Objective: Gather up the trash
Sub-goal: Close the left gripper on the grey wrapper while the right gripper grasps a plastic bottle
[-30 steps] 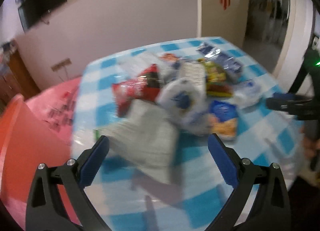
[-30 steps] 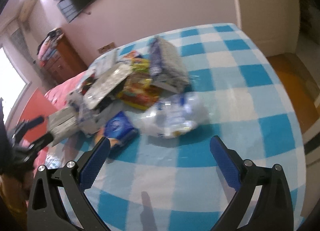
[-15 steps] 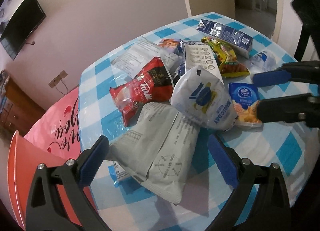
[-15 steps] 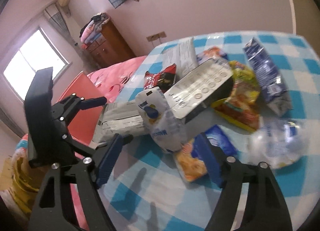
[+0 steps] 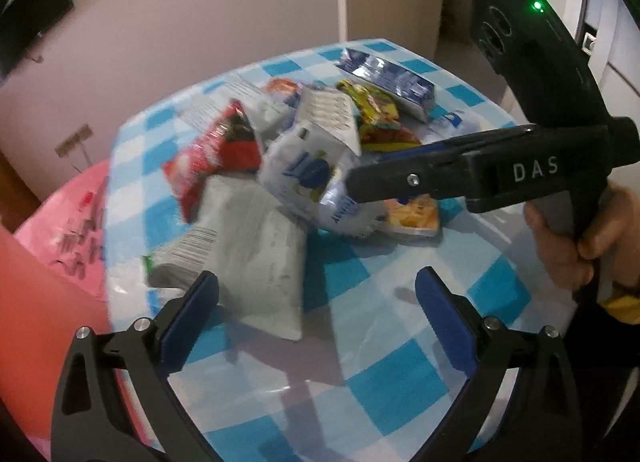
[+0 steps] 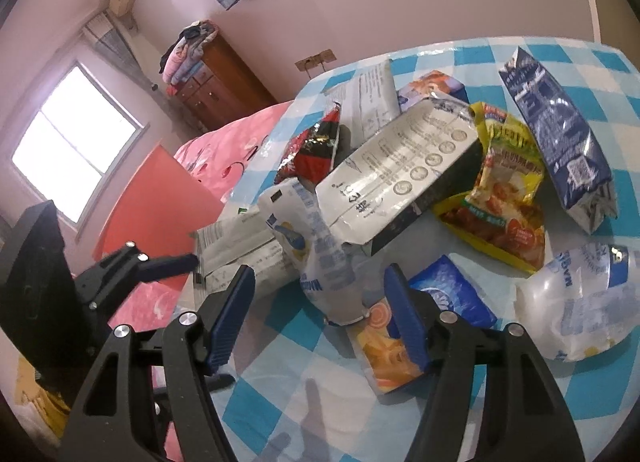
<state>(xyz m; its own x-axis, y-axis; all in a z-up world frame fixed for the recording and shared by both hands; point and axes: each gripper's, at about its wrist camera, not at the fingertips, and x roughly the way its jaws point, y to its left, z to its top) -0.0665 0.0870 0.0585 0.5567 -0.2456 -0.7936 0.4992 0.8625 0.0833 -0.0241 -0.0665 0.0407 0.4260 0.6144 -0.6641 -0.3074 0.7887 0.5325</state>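
Snack wrappers lie heaped on a blue-and-white checked table (image 5: 400, 382). My right gripper (image 6: 320, 286) straddles the lower end of a white-and-blue bag (image 6: 324, 262); its jaws are closing, and a gap still shows on each side of the bag. In the left wrist view the same gripper (image 5: 360, 185) reaches in from the right, over the white-and-blue bag (image 5: 308, 177). My left gripper (image 5: 316, 294) stands open just short of a grey packet (image 5: 248, 246), nothing between its fingers. In the right wrist view the left gripper (image 6: 168, 266) sits at the grey packet's (image 6: 240, 246) left edge.
The heap also holds a red snack bag (image 6: 316, 149), a flattened grey carton (image 6: 400, 181), a yellow bag (image 6: 508, 181), a dark blue bag (image 6: 560, 133), a crushed plastic bottle (image 6: 580, 302) and a blue-orange packet (image 6: 400, 342). A red chair (image 6: 156, 197) stands left of the table.
My right gripper swung left from the crushed bottle to the white-and-blue bag, and its jaws narrowed around it. The left gripper stayed open near the grey packet.
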